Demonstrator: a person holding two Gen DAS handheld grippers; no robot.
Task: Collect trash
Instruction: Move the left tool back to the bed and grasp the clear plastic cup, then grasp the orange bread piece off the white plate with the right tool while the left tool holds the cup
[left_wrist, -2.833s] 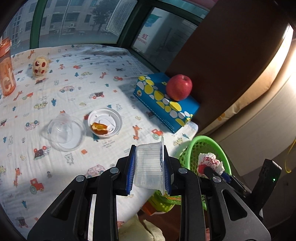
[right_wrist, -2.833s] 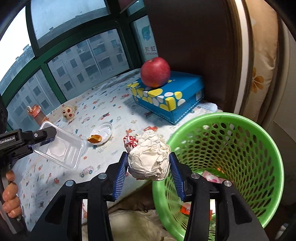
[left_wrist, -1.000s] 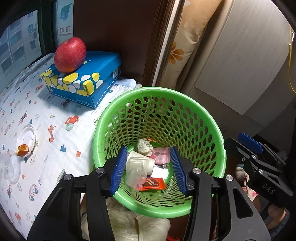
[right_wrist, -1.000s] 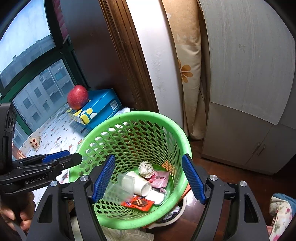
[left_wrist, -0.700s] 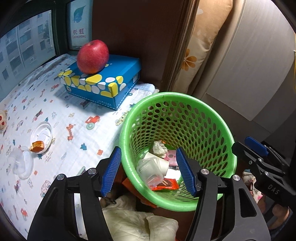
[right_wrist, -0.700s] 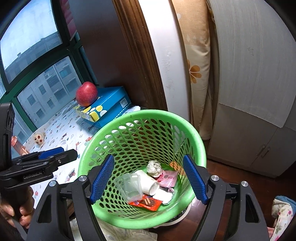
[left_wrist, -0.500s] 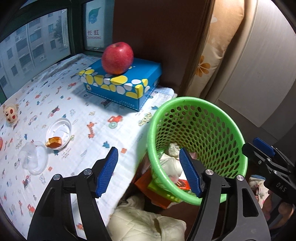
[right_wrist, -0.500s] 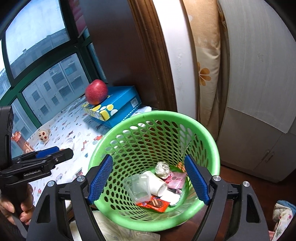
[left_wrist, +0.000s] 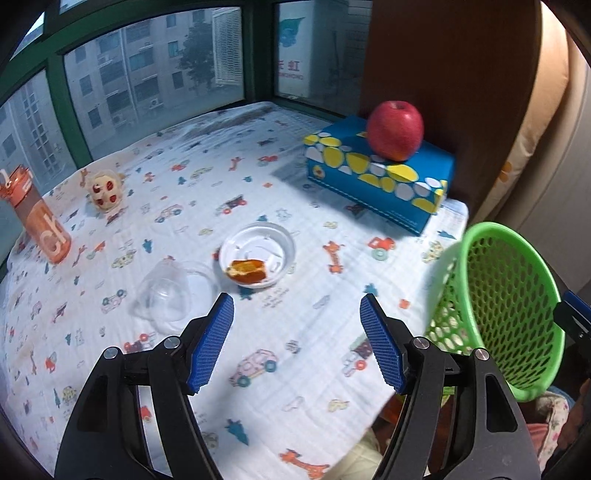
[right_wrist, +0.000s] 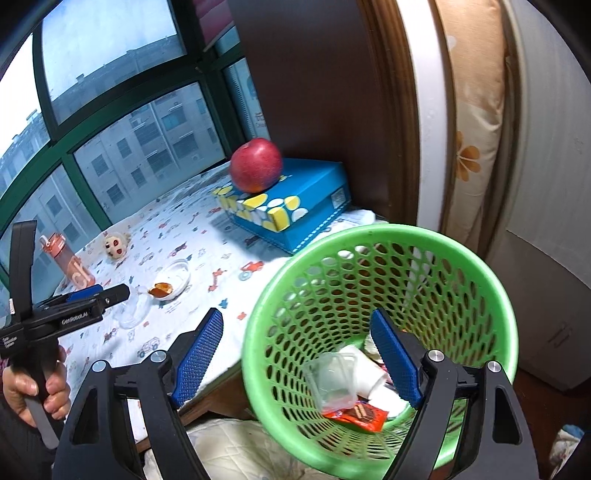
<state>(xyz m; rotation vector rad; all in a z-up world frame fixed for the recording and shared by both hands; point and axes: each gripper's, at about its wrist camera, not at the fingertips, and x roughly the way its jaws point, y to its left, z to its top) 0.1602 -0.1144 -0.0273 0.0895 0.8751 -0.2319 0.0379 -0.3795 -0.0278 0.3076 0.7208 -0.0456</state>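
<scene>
Trash (right_wrist: 340, 384) lies in the green basket (right_wrist: 480, 258) below the right fingers (right_wrist: 395, 354); both pairs apart, empty.

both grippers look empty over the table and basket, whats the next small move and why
Probably ease the open left gripper forward and down toward the clear plastic dome lid, the nearest trash. It and the white bowl with a food scrap lie on the cloth, while the green basket already holds other trash.

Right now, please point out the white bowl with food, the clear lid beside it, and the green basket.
white bowl (left_wrist: 258, 254), left wrist view, on its inner floor.
clear lid (left_wrist: 170, 295), left wrist view, on its dome.
green basket (right_wrist: 369, 236), right wrist view, on its far rim.
</scene>
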